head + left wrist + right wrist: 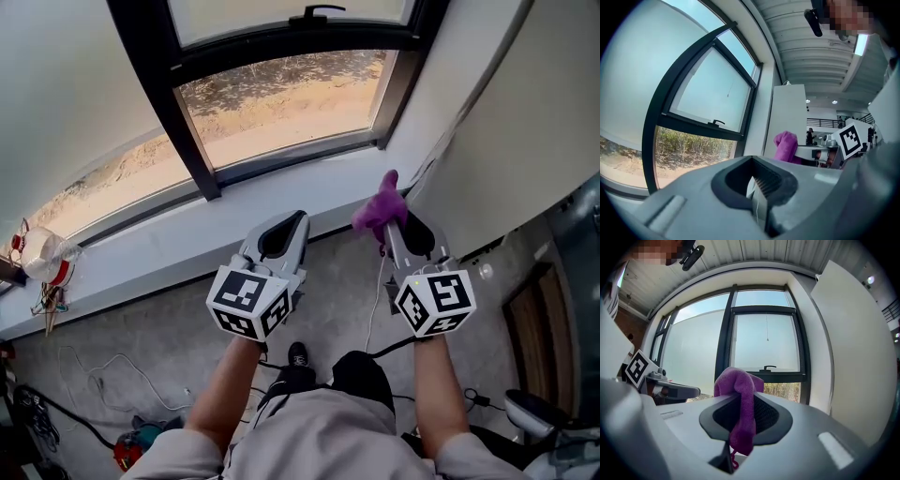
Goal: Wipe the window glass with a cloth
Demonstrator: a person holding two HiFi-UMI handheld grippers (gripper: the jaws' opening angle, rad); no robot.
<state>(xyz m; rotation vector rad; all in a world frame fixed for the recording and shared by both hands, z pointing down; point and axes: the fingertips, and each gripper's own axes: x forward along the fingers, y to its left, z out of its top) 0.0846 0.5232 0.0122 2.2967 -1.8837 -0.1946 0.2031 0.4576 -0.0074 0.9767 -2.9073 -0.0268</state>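
Note:
The window has a dark frame (183,122); its lower glass pane (281,98) looks out on sandy ground, and above it is a handled sash (764,341). My right gripper (386,225) is shut on a purple cloth (379,208), which bunches above the jaws (739,394) and hangs between them. It hovers in front of the white sill (309,192), near the pane's right corner. My left gripper (298,220) is beside it to the left, jaws together with nothing in them (757,187). From the left gripper view the purple cloth (786,146) shows to the right.
A white wall (506,122) juts out just right of the window. A red-and-white object (42,261) sits on the sill's far left. Cables (103,375) trail on the grey floor below. A window handle (768,367) sticks out of the upper sash.

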